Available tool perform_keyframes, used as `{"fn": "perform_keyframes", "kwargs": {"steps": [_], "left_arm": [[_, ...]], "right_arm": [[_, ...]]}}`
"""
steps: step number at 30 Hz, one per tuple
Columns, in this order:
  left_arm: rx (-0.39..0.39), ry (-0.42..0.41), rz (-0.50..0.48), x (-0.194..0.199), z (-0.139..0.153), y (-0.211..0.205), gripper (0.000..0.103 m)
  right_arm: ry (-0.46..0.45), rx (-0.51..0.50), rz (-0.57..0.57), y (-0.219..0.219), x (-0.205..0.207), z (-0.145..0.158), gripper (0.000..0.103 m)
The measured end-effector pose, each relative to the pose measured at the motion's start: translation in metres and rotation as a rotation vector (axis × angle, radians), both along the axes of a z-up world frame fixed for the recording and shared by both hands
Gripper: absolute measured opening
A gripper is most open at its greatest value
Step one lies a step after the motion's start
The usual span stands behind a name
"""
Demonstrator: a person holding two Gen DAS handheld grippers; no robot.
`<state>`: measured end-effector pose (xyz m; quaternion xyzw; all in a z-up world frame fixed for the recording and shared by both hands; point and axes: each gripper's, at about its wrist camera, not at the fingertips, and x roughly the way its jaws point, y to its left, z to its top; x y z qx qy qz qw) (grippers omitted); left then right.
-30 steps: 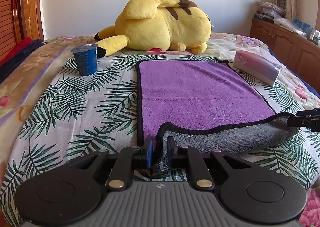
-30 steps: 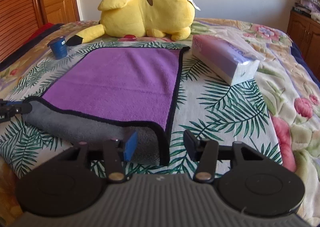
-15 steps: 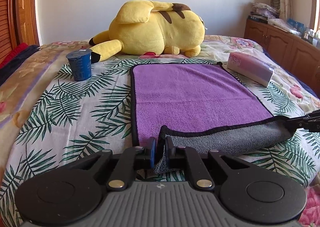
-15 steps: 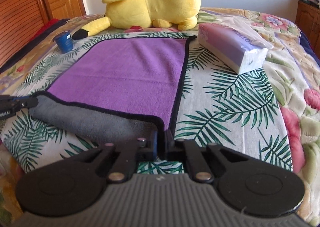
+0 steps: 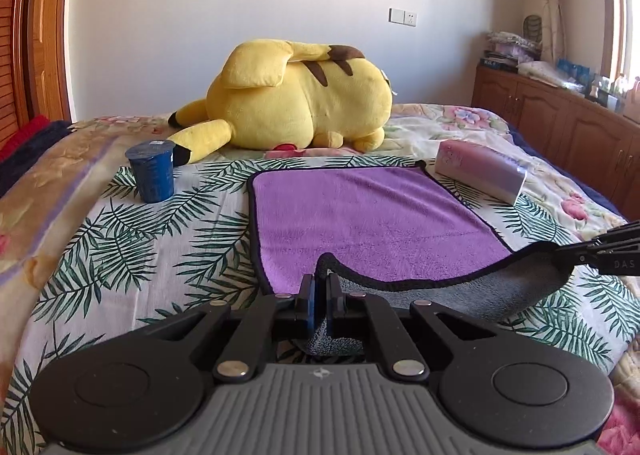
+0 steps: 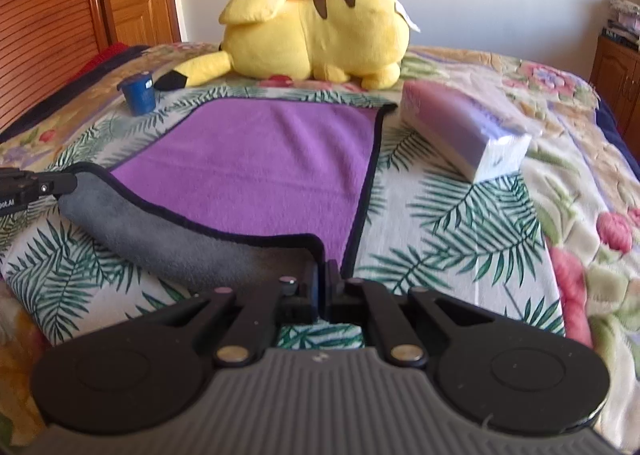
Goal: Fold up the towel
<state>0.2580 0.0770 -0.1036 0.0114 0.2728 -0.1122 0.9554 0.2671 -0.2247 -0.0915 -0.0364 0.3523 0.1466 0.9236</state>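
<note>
L gripper (image 5: 319,295) clamped on towel (image 5: 368,215) near-left corner | R gripper (image 6: 323,287) clamped on near-right corner | near edge lifted off bed (image 5: 120,247), grey underside showing

Little lettering is showing. In the left wrist view, the right gripper (image 5: 560,257) is entering at three o'clock, and its black body is carrying pale capitals reading "DAS", cut off by the frame edge. In the right wrist view, the left gripper (image 6: 74,181) is entering at nine o'clock, its side showing a cropped fragment, roughly "LAI". Nothing else is reading clearly.
</note>
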Motion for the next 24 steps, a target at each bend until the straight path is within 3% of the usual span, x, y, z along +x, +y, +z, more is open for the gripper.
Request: {"fn": "perform_keyframes", "kwargs": {"steps": [12, 24], "left_arm": [[-0.021, -0.004, -0.005, 0.006, 0.004, 0.000, 0.000], [0.005, -0.062, -0.031, 0.023, 0.031, 0.000, 0.000]], "right_arm": [[-0.063, -0.020, 0.020, 0.007, 0.007, 0.011, 0.003], [-0.127, -0.033, 0.040, 0.009, 0.027, 0.030, 0.003]]}}
